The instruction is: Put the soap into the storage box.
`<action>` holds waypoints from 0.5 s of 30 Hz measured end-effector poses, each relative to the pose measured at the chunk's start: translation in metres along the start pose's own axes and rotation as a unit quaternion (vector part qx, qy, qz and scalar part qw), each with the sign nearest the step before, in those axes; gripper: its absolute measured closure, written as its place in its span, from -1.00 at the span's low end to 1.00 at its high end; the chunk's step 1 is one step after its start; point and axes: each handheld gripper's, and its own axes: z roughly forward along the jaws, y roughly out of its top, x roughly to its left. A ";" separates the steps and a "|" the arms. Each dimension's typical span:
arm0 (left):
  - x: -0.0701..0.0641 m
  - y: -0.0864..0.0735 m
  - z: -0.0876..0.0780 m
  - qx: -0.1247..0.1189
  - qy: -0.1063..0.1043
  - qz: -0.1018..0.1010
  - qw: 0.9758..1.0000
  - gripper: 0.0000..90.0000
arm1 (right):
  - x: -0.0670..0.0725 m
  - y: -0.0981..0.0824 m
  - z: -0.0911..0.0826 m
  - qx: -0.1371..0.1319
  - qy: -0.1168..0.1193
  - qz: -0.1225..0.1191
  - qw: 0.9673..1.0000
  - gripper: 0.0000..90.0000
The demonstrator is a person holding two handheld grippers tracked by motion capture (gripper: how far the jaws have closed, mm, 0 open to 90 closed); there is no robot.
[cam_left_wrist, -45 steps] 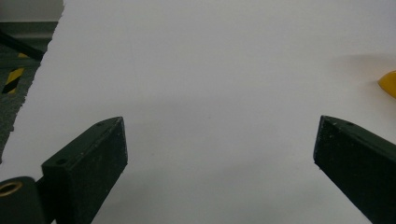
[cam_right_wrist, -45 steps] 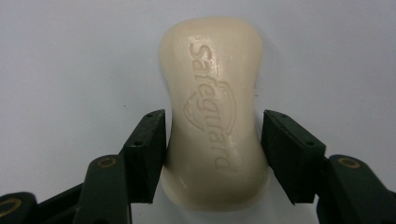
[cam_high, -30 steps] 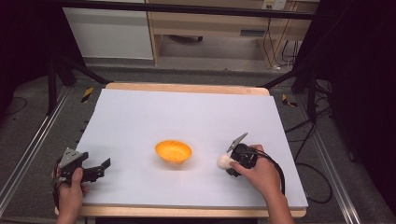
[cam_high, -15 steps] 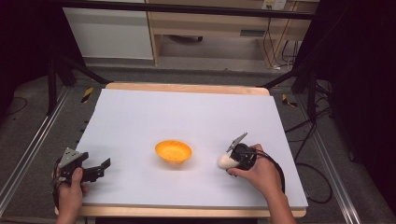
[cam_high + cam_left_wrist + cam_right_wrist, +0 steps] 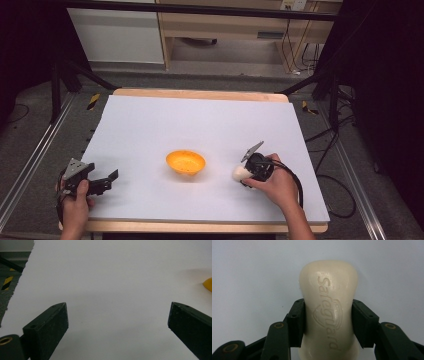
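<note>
An orange bowl [image 5: 185,163] sits near the middle of the white table top [image 5: 200,125]; its edge [image 5: 208,284] peeks in at the right of the left gripper view. To its right, my right gripper [image 5: 246,173] is shut on a cream bar of soap [image 5: 240,173], low over the table. In the right gripper view the two jaws press both sides of the soap bar [image 5: 328,310], with embossed lettering facing the camera. My left gripper [image 5: 109,179] rests at the table's front left, open, with bare table between its jaws [image 5: 117,322].
A wooden rim [image 5: 200,93] borders the far edge of the table. Metal rails [image 5: 30,165] run along both sides on the floor. Black cables [image 5: 330,150] lie at the right, and a cabinet [image 5: 117,30] stands behind.
The right gripper with the soap has shifted very slightly. The left gripper has stayed where it was.
</note>
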 end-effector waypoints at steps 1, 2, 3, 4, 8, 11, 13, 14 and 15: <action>0.000 0.000 0.000 0.000 0.000 0.000 1.000 -0.94 | -0.001 0.000 0.000 -0.004 0.002 -0.002 1.000 0.11; 0.000 0.000 0.000 0.000 0.000 0.000 1.000 -0.94 | -0.001 0.001 -0.001 -0.007 0.005 0.001 1.000 0.11; 0.000 0.000 0.000 0.001 0.000 0.001 1.000 -0.94 | -0.001 0.002 -0.001 -0.009 0.005 0.002 1.000 0.11; 0.000 0.000 0.000 0.002 0.000 0.002 1.000 -0.94 | -0.001 0.003 -0.002 -0.010 0.007 -0.001 1.000 0.11; 0.001 0.000 0.000 0.002 0.001 0.003 1.000 -0.94 | -0.001 0.007 -0.005 -0.019 0.012 -0.004 1.000 0.11; 0.001 0.000 0.000 0.002 0.001 0.003 1.000 -0.94 | -0.001 0.011 -0.009 -0.025 0.016 -0.008 1.000 0.11; 0.001 0.000 0.000 0.003 0.001 0.003 1.000 -0.94 | 0.000 0.016 -0.012 -0.028 0.016 -0.015 0.999 0.11; 0.001 0.000 0.000 0.003 0.001 0.003 1.000 -0.94 | 0.000 0.016 -0.012 -0.028 0.016 -0.015 0.999 0.11; 0.001 0.000 0.000 0.003 0.001 0.003 1.000 -0.94 | 0.000 0.020 -0.014 -0.029 0.019 -0.022 0.999 0.11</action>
